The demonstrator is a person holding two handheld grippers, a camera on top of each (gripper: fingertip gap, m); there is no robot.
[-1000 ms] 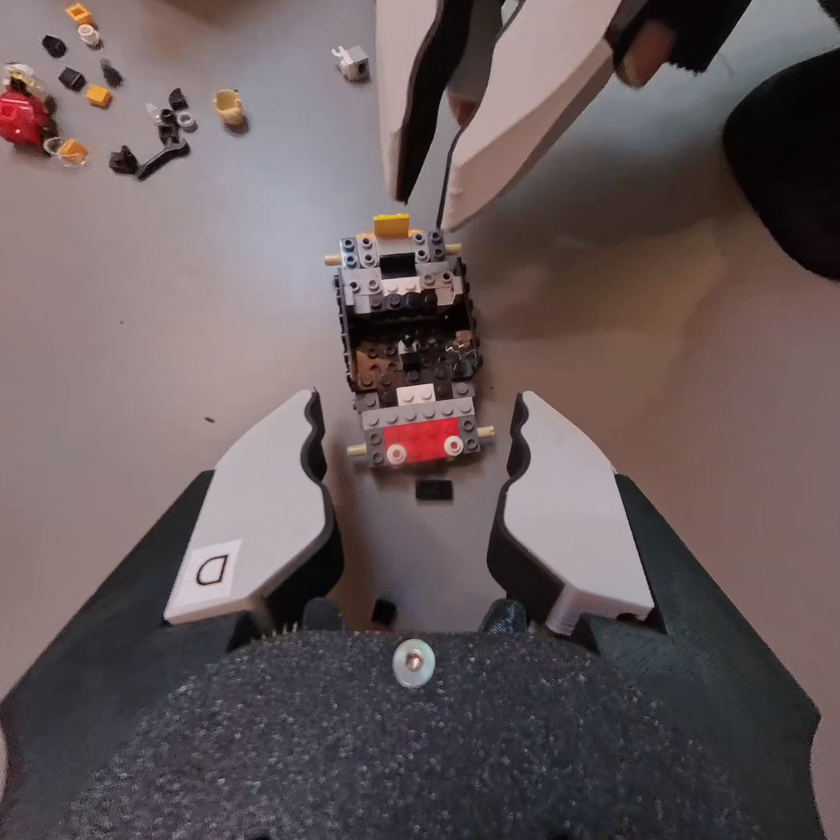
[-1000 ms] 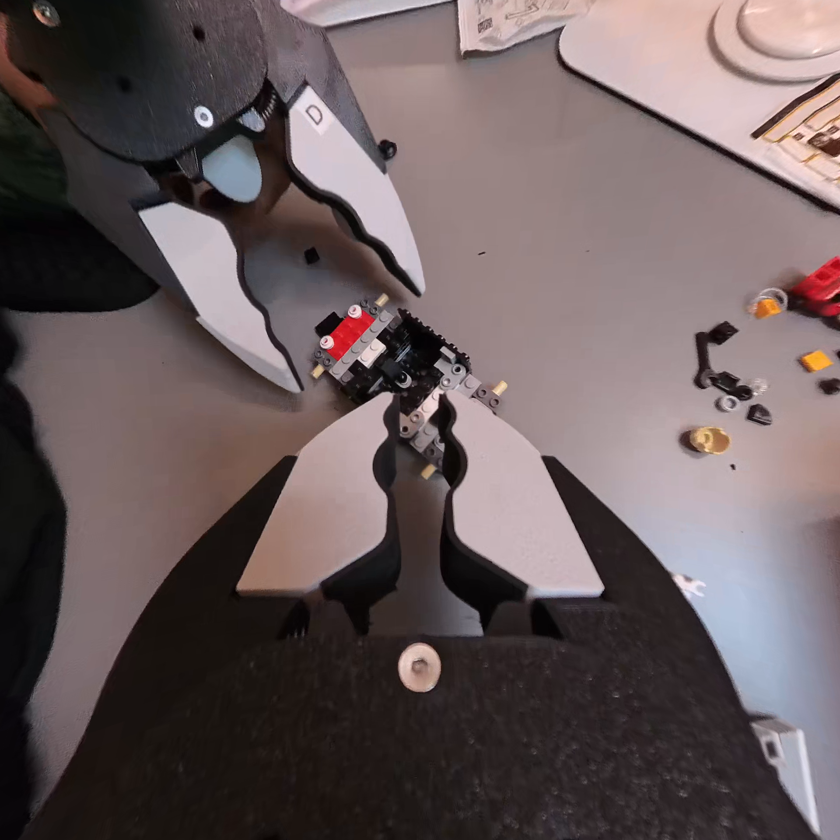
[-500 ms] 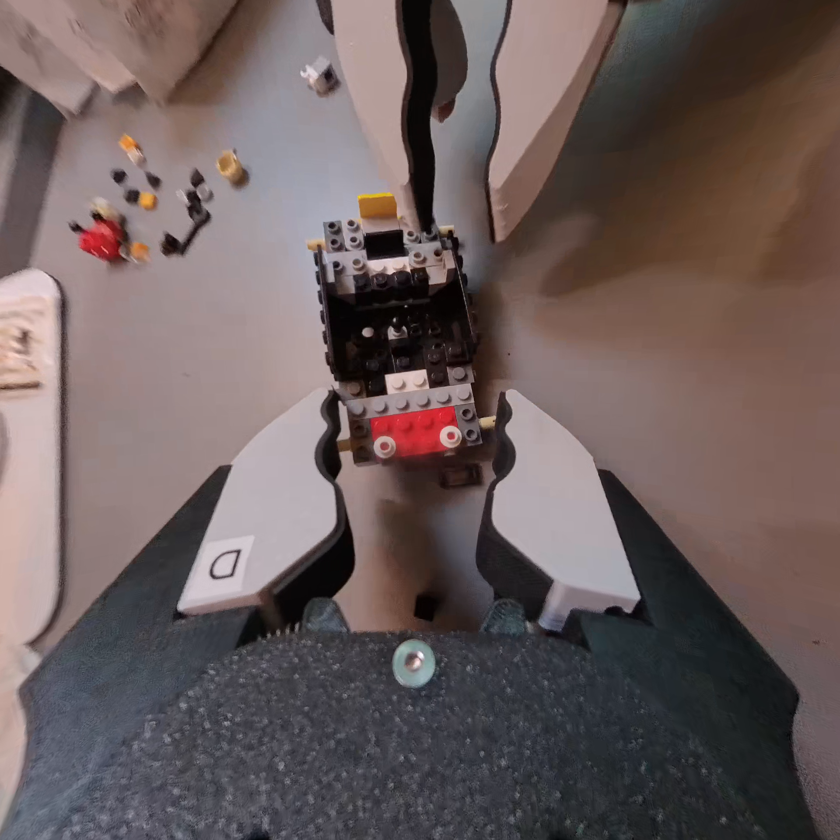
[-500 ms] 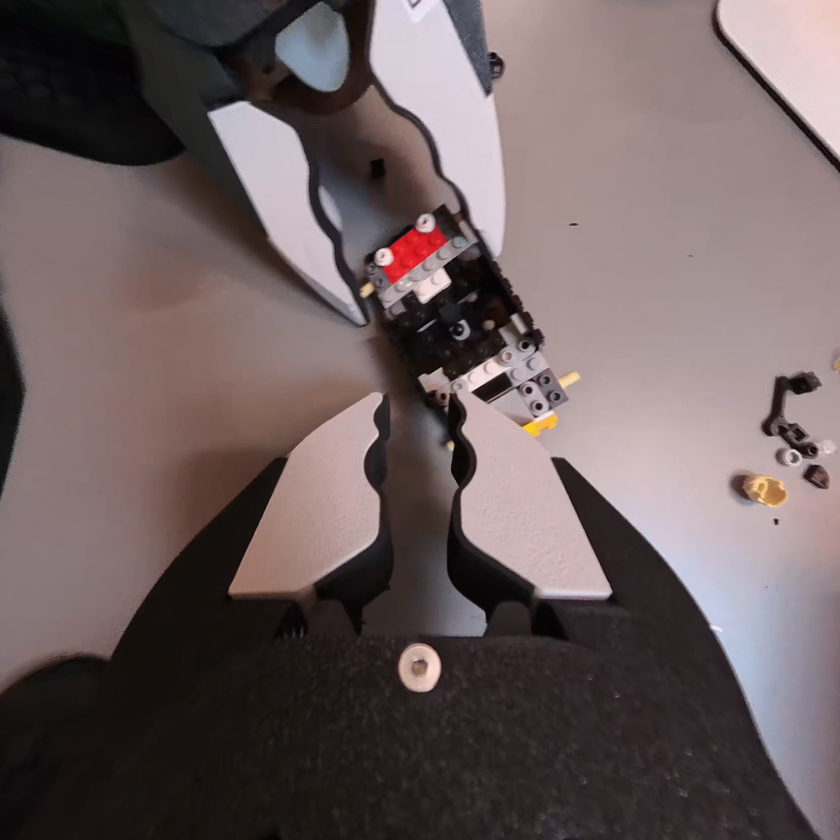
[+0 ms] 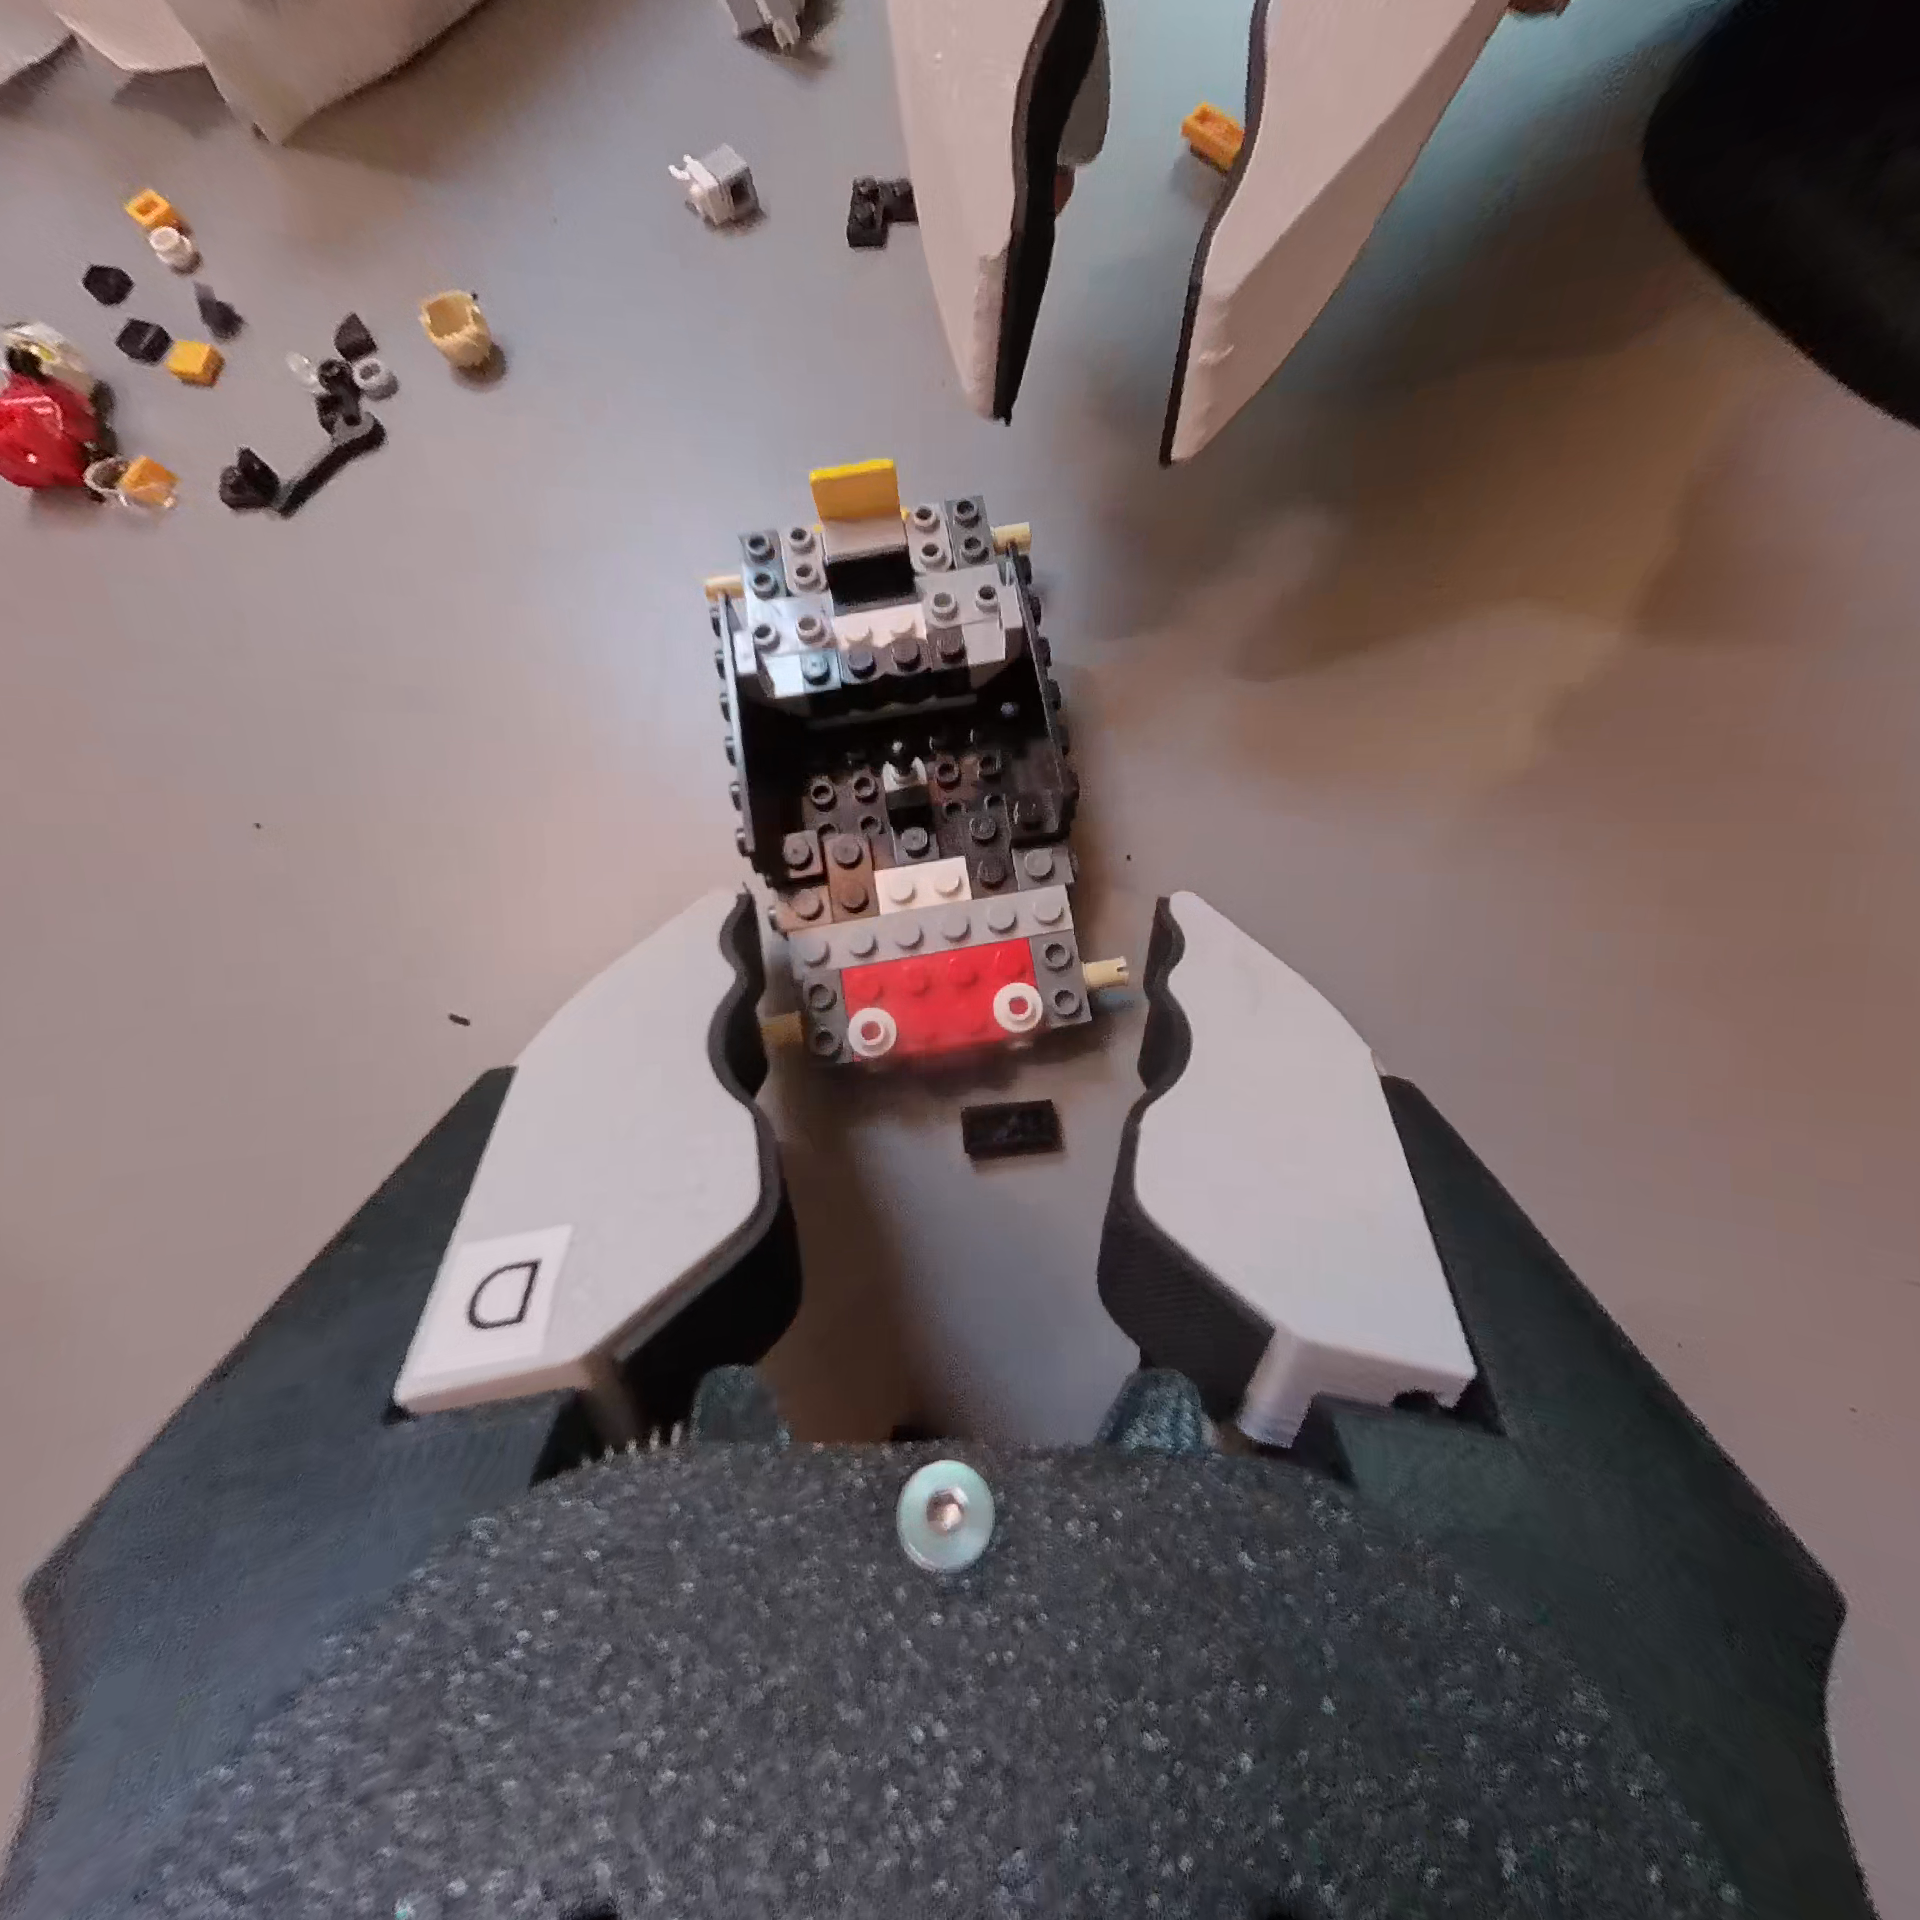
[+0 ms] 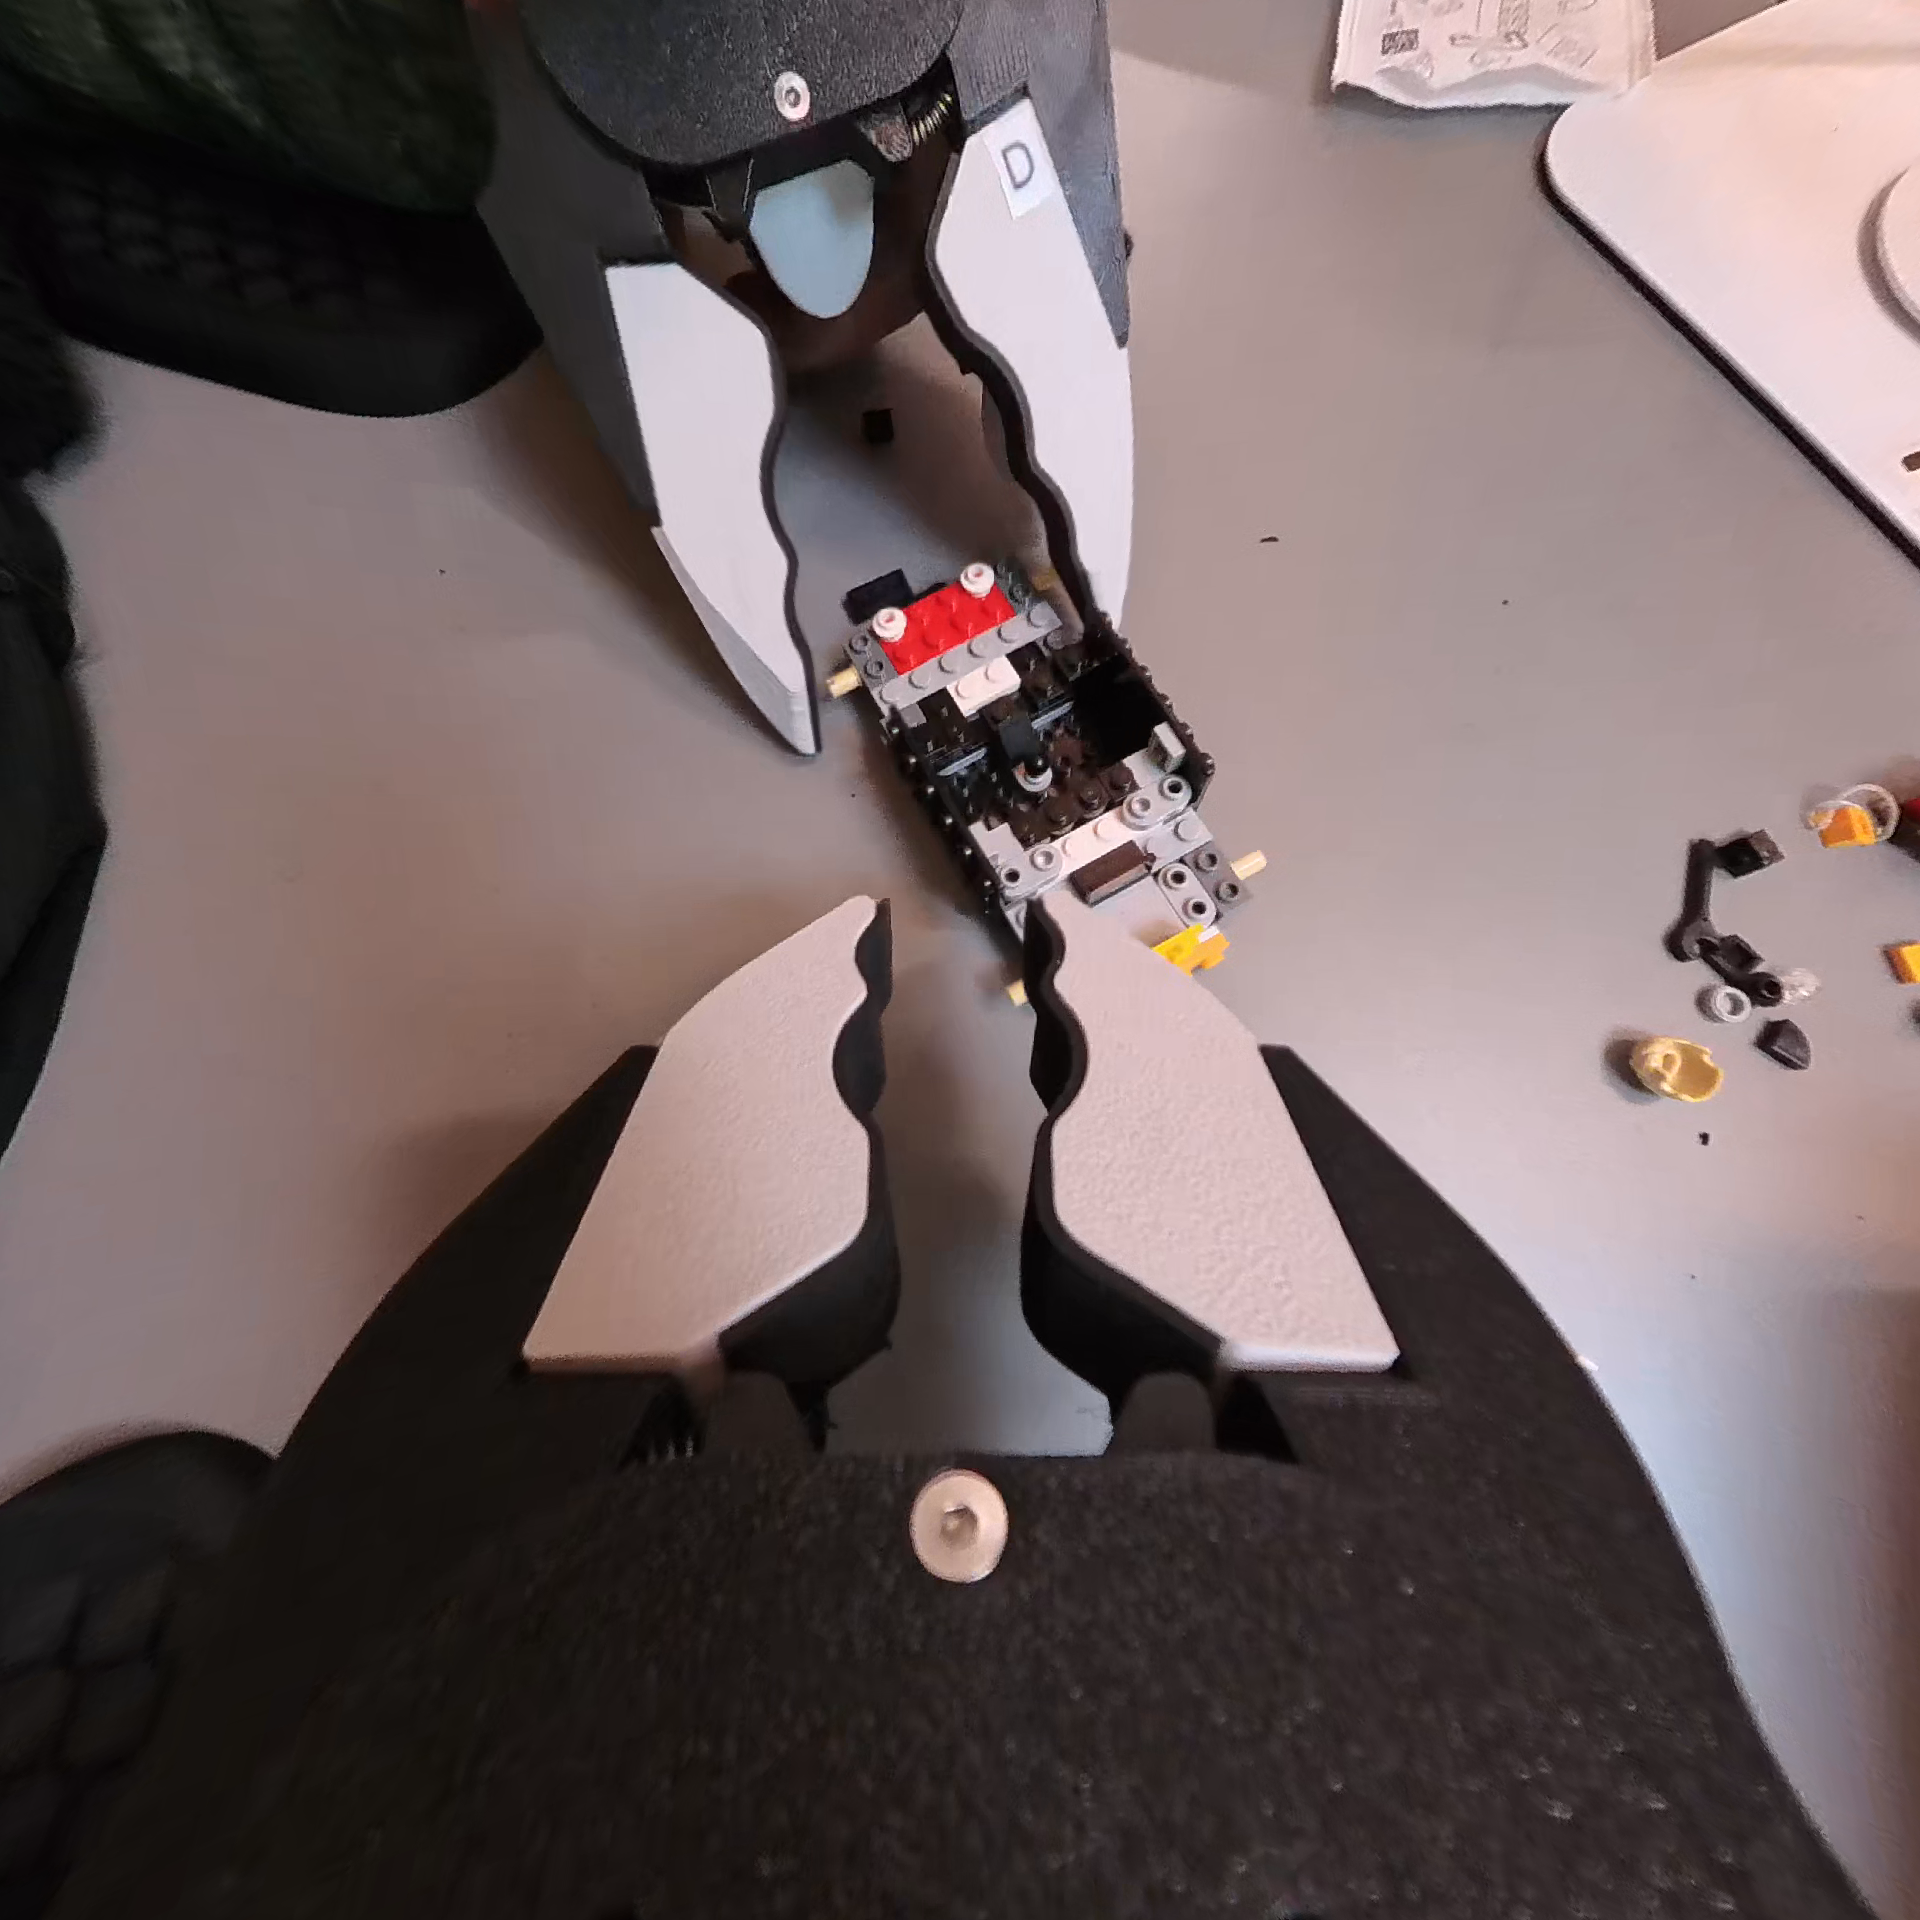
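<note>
On the grey surface [image 5: 312, 935], the left gripper [image 5: 951, 966] stood released, its two fingers set either side of the red-topped end of a small brick-built vehicle body [image 5: 894, 790]. A gap showed at the right pad; the left pad lay close to a tan axle pin, contact unclear. The vehicle body rested flat, not lifted. A loose black tile [image 5: 1010, 1129] lay just behind it, between the fingers. At the far end, beside a yellow piece [image 6: 1190, 948], the right gripper [image 6: 956, 940] hung with its fingers apart, nothing between them, one finger over that corner of the model. Loose parts lay well to one side: a tan cup piece [image 5: 454, 330], orange bricks and a red lump [image 5: 36, 434]. Judged from this, squeezing squarely across the studded sides, clear of the pins, would hold best.
</note>
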